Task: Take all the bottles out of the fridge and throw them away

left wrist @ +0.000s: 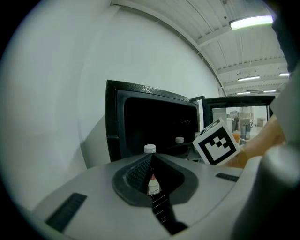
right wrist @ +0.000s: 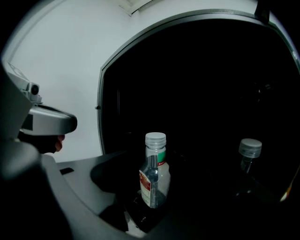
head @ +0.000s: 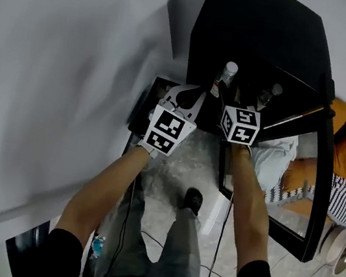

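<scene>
Reach seems to be the step in hand: the right gripper (head: 234,105) stands wide open at the mouth of the black fridge (head: 263,31), holding nothing. The near bottle (right wrist: 153,176) stands upright on the shelf just ahead, in line with the gap between the jaws and untouched. The left gripper (left wrist: 151,161) is closed tight on nothing, just beside the right one. To do this well, the person should ease the right gripper forward until the bottle's body sits deep between the pads, and close on the body rather than the thin neck. The bottle should then stay upright as it is drawn out past the door (head: 299,188). Only the right gripper view shows the bottle's red and green label and a second bottle (right wrist: 248,157) off to the right. Only the head view shows the door swung open and both arms. The left gripper view gives little more than two caps above its shut jaws
</scene>
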Demonstrator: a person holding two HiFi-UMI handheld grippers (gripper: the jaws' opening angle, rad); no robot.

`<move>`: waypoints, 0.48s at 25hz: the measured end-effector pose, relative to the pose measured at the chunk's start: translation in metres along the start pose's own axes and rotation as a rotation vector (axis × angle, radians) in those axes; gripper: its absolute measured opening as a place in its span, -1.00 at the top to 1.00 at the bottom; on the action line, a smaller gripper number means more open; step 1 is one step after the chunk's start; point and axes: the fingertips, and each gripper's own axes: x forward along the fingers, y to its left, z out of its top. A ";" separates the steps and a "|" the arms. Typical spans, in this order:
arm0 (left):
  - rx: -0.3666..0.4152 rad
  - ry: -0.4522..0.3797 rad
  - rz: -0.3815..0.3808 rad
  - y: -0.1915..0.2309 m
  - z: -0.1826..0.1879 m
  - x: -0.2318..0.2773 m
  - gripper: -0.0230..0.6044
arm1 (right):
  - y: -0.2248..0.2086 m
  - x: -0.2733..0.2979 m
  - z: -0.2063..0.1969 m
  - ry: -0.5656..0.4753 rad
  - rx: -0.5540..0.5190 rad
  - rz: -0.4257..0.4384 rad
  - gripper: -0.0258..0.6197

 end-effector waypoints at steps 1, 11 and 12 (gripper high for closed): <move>-0.006 -0.001 0.016 0.002 -0.002 0.002 0.92 | 0.000 0.003 -0.001 0.001 -0.003 0.012 0.17; -0.044 -0.007 0.128 0.017 -0.013 0.009 0.92 | -0.009 0.040 -0.002 0.004 -0.051 0.048 0.14; -0.042 -0.006 0.134 0.018 -0.014 0.008 0.92 | -0.009 0.042 -0.002 0.002 -0.052 0.048 0.14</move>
